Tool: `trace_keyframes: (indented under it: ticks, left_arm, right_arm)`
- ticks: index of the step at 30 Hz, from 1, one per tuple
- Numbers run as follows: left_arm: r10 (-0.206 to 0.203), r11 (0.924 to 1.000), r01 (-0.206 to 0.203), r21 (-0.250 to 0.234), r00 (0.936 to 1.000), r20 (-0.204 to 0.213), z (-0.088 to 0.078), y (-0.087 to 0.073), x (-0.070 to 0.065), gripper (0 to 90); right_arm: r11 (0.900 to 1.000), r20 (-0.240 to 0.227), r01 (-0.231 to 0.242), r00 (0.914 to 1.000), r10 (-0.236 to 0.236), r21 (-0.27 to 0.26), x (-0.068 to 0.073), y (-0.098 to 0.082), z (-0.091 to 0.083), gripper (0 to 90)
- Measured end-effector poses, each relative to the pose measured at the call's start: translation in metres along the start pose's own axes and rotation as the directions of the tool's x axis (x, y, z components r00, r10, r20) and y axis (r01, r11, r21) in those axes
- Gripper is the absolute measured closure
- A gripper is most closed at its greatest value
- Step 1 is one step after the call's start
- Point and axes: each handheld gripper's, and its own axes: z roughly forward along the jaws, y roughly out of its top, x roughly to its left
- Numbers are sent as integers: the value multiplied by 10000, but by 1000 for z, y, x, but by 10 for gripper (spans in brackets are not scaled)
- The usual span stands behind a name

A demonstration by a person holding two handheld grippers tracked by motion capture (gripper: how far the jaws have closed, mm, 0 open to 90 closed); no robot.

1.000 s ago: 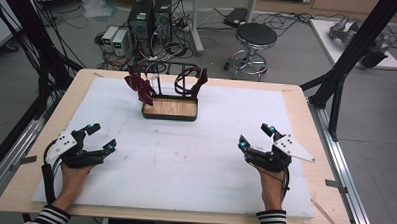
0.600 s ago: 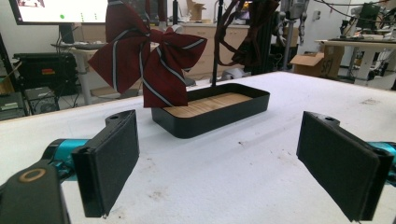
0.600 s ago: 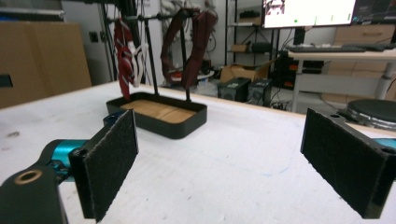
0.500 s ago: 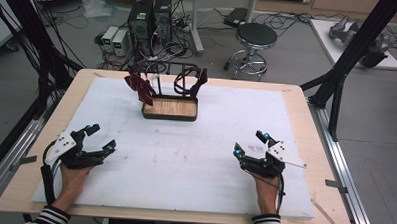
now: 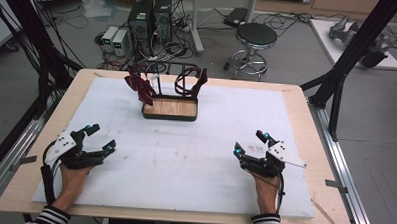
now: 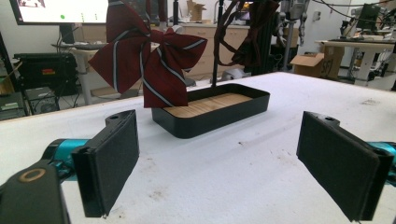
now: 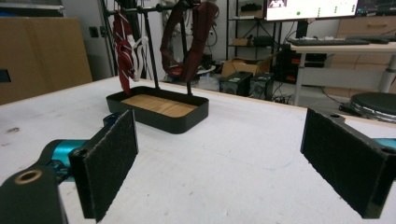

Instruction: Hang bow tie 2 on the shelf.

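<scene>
1. I have the left gripper [image 5: 96, 138] resting low over the white table cover [image 5: 194, 162] at the near left, jaws wide apart with nothing between them.
2. My right gripper [image 5: 250, 143] sits at the near right, its jaws likewise spread and empty; in the right gripper view [image 7: 219, 154] the pads frame bare cover.
3. The thing both grippers face is the black tray [image 5: 169, 110] at the far middle of the table, well apart from either gripper.
4. The tray is a shallow, round-cornered box with a wooden floor [image 6: 205, 105]; I see nothing lying loose on that floor.
5. A thin black rack [image 5: 173, 76] rises from the tray, its posts standing inside the walls.
6. On the rack's left end hangs a dark red bow tie with pale stripes [image 6: 144, 58], its lower tip dipping over the tray's near corner in the left gripper view.
7. On the rack's right end hangs a plain dark red band [image 7: 189, 42], looped and dangling above the floor; whether it touches the wood I cannot tell.
</scene>
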Motion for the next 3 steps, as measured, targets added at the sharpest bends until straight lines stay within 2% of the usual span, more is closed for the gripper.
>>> trace_keyframes:
  ticks: [3]
  left_arm:
    - [-21, 10000, 21, -9, 10000, -21, 0, 0, 0, 135]
  right_arm:
    - [10000, -18, 11, 10000, -11, 29, -1, 0, 1, 103]
